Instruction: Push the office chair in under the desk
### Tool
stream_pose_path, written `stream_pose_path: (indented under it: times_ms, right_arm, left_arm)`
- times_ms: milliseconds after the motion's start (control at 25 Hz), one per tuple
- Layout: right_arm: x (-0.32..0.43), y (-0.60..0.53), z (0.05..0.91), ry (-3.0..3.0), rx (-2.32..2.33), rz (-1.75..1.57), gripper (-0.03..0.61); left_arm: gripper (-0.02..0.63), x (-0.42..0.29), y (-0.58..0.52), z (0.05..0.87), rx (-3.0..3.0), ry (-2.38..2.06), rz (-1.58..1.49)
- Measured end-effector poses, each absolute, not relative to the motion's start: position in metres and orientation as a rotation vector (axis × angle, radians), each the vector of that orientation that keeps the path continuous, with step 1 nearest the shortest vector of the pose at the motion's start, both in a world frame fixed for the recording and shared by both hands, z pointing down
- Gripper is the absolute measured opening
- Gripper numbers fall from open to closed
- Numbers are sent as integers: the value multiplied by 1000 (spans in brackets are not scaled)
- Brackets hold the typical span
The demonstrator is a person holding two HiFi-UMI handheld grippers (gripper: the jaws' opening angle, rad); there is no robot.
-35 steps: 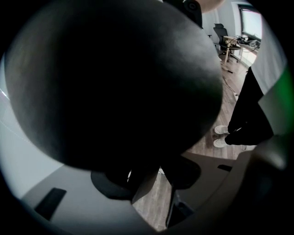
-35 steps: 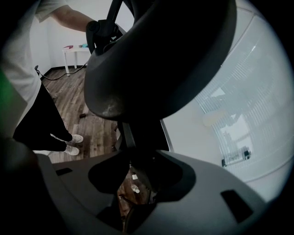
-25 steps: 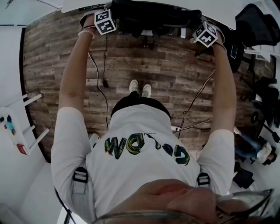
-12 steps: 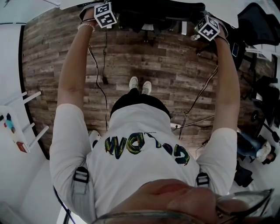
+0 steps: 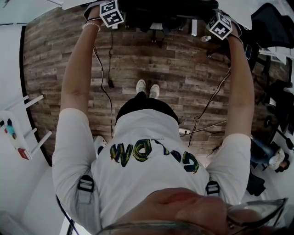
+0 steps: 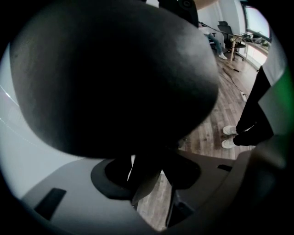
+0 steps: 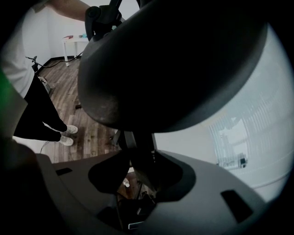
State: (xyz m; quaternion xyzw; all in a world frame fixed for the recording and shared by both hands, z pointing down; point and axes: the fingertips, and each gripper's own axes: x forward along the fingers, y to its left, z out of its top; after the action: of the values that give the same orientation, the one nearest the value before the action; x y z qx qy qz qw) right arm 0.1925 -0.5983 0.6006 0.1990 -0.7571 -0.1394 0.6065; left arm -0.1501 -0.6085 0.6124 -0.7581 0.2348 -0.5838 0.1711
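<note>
Clamped around armrest posts (image 6: 149, 163) of the office chair (image 5: 165, 13) with left claw (image 6: 147, 181) and right claw (image 7: 138, 176) (armrests (image 7: 174, 64) just above them)

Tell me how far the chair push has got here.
Done: the left gripper and right gripper each clamp a stem under a black pad of the office chair. In hand: arms stretched forward, chair up against the white desk edge. Left: the chair's back and base show on the near side of the desk, so probably a little more pushing, then release.
</note>
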Motion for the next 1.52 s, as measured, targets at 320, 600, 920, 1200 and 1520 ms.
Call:
stream_pose_path:
  times_ms: [320, 600, 920, 1200, 1520]
  right_arm:
    - [190, -607, 599, -1727, 453, -343, 176]
    - [189, -616, 599, -1718, 456, -351, 175]
    - [187, -624, 602, -1703, 454, -362, 175]
    - [186, -634, 604, -1684, 458, -376, 175]
    - [186, -635, 595, -1723, 570, -373, 214]
  left_arm:
    - [202, -148, -616, 606, -2149, 678, -1647]
    - [202, -150, -624, 604, -2142, 682, -1647]
    - [202, -152, -632, 606, -2135, 690, -1651]
    - [202, -155, -642, 606, -2125, 697, -1650]
    - [247, -155, -641, 602, -2145, 792, -1621]
